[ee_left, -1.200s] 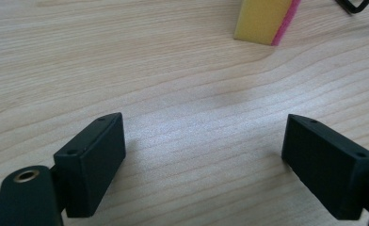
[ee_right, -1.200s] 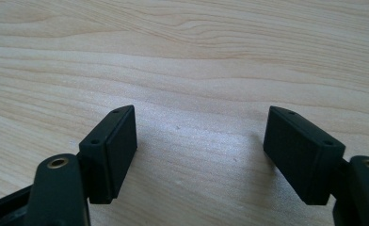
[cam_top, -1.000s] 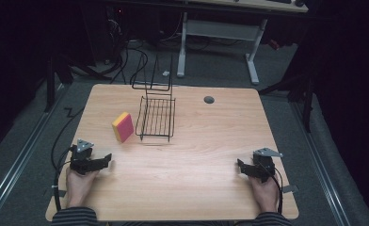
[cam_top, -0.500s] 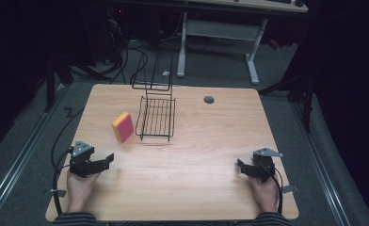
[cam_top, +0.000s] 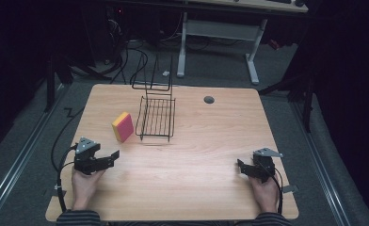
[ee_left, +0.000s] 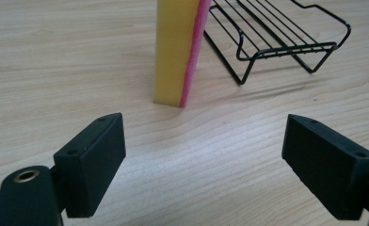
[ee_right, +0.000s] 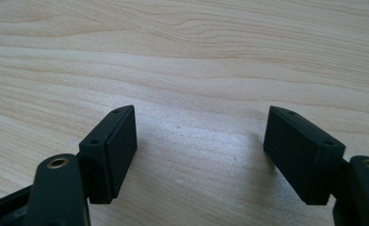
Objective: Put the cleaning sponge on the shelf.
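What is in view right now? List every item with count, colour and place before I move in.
sponge: one, yellow with a pink face, standing on edge left of the rack, ahead of the left gripper.
wire rack: one, black, far middle of the table, its tall back at the far edge.
grommet hole: one, dark, far right part of the table.
table: one, light wood.
desk frame: one, white, on the floor beyond the table.
left gripper: one, black, near left, jaws open, pointing toward the sponge.
right gripper: one, black, near right, jaws open over bare wood.

sponge [ee_left: 177,47] – matt foam | rack [ee_left: 276,35] – glossy wire | table [cam_top: 196,165] – wood
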`<control>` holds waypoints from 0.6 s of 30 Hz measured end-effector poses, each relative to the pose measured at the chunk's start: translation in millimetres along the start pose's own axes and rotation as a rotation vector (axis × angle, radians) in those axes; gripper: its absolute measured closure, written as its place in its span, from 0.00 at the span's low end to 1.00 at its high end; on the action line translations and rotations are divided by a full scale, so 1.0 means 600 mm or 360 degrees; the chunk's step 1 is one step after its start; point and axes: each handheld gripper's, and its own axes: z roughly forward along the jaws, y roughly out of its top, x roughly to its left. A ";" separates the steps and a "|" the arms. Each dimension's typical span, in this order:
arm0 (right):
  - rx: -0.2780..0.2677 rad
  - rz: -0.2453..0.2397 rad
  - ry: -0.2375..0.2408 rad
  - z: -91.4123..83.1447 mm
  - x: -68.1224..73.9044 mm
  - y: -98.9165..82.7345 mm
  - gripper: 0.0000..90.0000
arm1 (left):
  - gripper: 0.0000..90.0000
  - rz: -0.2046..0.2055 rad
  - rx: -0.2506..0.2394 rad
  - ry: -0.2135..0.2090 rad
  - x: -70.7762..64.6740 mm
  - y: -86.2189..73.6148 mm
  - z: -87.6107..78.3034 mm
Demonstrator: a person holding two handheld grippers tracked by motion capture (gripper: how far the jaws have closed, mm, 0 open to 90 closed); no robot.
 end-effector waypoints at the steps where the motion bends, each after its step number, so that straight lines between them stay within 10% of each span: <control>1: 0.0000 0.0000 0.0000 0.000 0.000 0.000 0.29 | 0.16 0.0001 -0.0012 0.0001 -0.002 0.003 0.000; 18: 0.0001 -0.0005 0.0003 0.000 0.000 0.000 0.29 | 0.17 0.0057 -0.0015 0.0067 -0.004 0.061 0.031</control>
